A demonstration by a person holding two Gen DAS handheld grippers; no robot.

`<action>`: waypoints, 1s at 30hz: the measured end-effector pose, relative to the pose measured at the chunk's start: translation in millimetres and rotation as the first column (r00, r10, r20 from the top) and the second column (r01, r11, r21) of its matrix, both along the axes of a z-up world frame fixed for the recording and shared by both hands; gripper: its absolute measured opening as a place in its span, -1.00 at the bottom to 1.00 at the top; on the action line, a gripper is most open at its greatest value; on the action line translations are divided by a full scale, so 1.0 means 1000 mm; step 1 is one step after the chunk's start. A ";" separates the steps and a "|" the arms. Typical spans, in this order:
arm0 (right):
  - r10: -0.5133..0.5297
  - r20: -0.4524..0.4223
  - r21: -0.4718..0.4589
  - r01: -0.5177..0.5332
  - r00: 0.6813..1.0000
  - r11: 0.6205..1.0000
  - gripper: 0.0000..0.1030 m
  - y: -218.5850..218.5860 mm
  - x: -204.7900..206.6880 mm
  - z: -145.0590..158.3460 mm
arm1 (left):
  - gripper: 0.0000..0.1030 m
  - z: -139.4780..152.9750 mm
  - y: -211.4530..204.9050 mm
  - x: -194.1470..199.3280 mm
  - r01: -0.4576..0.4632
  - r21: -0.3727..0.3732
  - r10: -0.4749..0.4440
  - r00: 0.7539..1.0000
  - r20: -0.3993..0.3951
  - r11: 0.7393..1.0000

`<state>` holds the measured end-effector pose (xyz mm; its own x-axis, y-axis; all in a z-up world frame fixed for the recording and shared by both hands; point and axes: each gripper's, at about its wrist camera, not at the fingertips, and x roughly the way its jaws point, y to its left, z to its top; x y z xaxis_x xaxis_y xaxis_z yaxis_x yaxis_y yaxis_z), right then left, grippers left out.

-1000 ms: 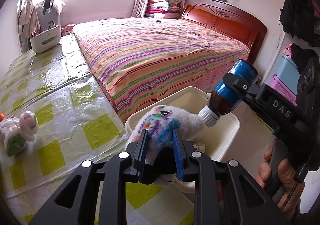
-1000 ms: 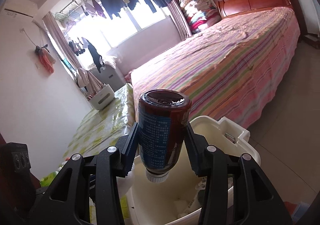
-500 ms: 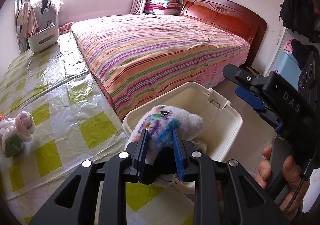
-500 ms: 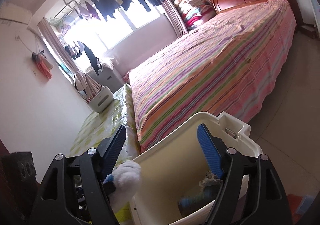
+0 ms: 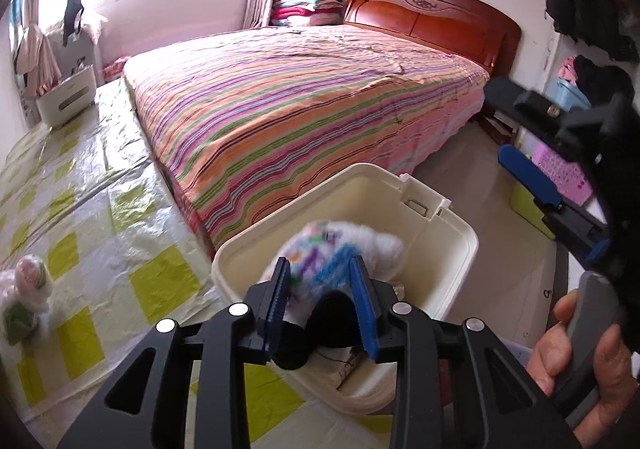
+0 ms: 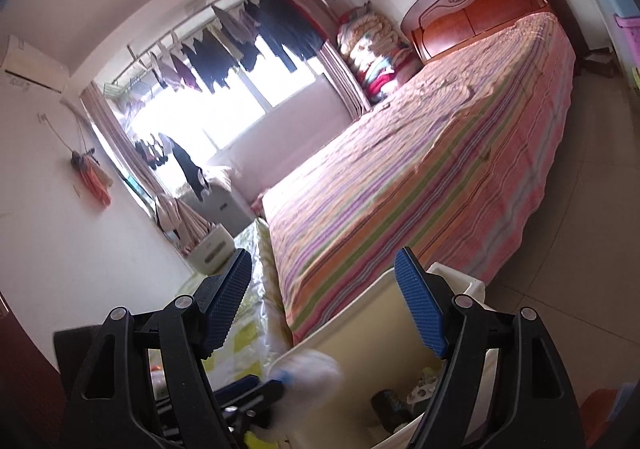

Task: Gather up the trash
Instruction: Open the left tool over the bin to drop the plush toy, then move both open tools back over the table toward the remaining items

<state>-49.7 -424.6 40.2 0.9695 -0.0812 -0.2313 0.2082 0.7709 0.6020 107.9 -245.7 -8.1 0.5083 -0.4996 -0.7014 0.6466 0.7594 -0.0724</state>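
My left gripper has its jaws parted around a white crumpled wad with coloured print, which looks blurred over the cream bin; whether the pads still hold it is unclear. My right gripper is open and empty, raised above the bin; it also shows at the right of the left wrist view. The dark bottle lies inside the bin among other trash. The white wad shows blurred at the bin's rim in the right wrist view.
A striped bed stands behind the bin. A yellow-checked plastic sheet covers the surface at left, with a crumpled white and green wrapper on it. A white box sits far left. Coloured crates stand at right.
The right gripper opened and dropped the bottle into the bin, then lifted away to the right. The left gripper moved over the bin and its jaws widened around the wad.
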 end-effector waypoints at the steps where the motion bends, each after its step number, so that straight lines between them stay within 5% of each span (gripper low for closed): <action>1: -0.001 0.009 -0.002 0.001 1.000 1.000 0.45 0.001 -0.002 0.001 | -0.28 0.000 -0.002 -0.001 0.004 0.002 -0.004 1.000 0.009 1.000; 3: 0.000 0.022 -0.012 0.000 1.000 1.000 0.47 0.004 -0.003 0.005 | 0.42 -0.001 -0.004 -0.003 0.007 0.006 -0.007 1.000 0.018 1.000; 5: 0.006 0.028 -0.022 -0.006 1.000 1.000 0.48 0.007 -0.003 0.007 | 0.55 0.001 -0.004 -0.006 0.015 0.008 -0.016 0.999 0.039 1.000; 10: 0.030 0.035 -0.029 -0.029 0.999 0.999 0.51 0.016 -0.001 0.008 | 0.57 0.005 0.003 -0.015 0.027 0.079 -0.038 0.990 0.139 0.997; 16: 0.113 0.021 -0.099 -0.111 0.993 0.989 0.55 0.052 0.011 0.016 | 0.57 0.015 0.050 -0.014 -0.128 0.078 0.099 0.948 0.303 0.989; 22: 0.210 -0.003 -0.155 -0.207 0.978 0.966 0.55 0.096 0.026 0.020 | 0.58 0.016 0.111 0.010 -0.272 0.018 0.260 0.935 0.240 0.962; 30: 0.297 -0.061 -0.193 -0.303 0.953 0.933 0.58 0.147 0.050 0.014 | 0.58 0.016 0.180 0.017 -0.398 -0.016 0.390 0.889 0.239 0.917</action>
